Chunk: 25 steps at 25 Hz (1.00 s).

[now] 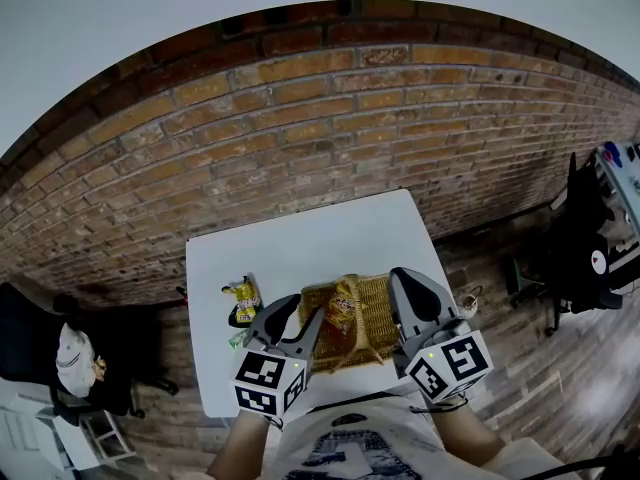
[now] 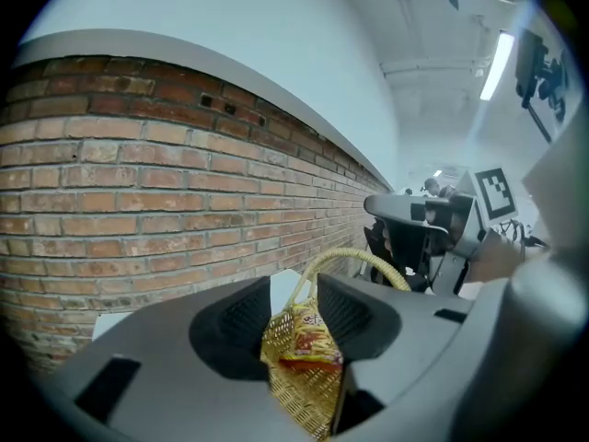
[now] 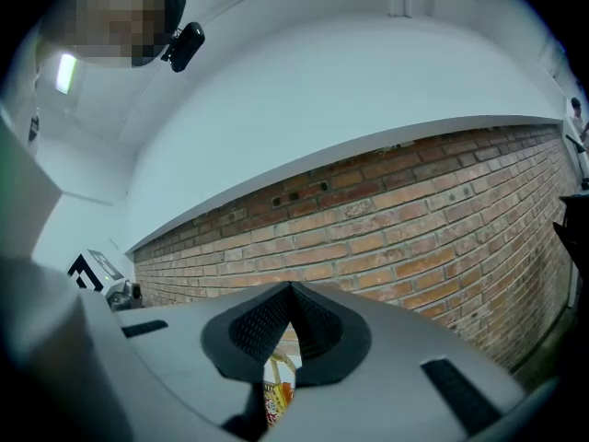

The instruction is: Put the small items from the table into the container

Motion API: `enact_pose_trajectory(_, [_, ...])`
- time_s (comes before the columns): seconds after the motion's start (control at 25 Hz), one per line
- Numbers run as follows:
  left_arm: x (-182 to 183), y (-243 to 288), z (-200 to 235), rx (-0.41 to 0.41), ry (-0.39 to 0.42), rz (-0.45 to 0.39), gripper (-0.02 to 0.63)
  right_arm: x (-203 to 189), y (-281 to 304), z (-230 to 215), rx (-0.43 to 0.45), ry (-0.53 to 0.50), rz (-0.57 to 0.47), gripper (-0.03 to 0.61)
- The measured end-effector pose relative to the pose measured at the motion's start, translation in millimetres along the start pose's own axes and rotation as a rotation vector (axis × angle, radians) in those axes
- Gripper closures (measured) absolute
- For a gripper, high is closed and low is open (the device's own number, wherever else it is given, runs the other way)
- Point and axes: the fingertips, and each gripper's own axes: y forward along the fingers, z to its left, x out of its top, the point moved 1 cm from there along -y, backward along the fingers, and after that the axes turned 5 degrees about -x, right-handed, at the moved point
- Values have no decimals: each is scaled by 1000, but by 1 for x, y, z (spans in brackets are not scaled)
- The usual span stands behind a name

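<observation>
A woven basket [image 1: 372, 320] with a looped handle [image 2: 354, 257] stands near the front of the white table [image 1: 300, 243]. A yellow and red snack packet [image 1: 343, 313] lies inside it. My left gripper [image 1: 300, 316] hovers at the basket's left edge, open; its jaws [image 2: 294, 307] stand apart with nothing between them, and the packet [image 2: 304, 339] shows beyond the gap. My right gripper [image 1: 398, 278] is at the basket's right edge, shut, its tips [image 3: 290, 293] meeting with nothing seen between them. On the table left of the basket lie a yellow packet [image 1: 243, 292], a dark item [image 1: 243, 316] and a small green item [image 1: 237, 340].
A brick wall [image 1: 300, 128] runs behind the table. A dark chair [image 1: 40, 353] stands to the left on the wooden floor, and black equipment [image 1: 585, 248] to the right. The person's arms and shirt fill the bottom of the head view.
</observation>
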Motion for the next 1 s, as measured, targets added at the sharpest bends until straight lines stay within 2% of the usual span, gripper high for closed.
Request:
enact_pose_trajectory(0.68, [41, -31, -32, 205, 24, -145, 520, 15, -23, 1, 166, -2, 12, 560])
enact_pose_trajectory(1.0, [48, -48, -51, 284, 36, -197, 552, 18, -43, -2, 202, -2, 18, 560])
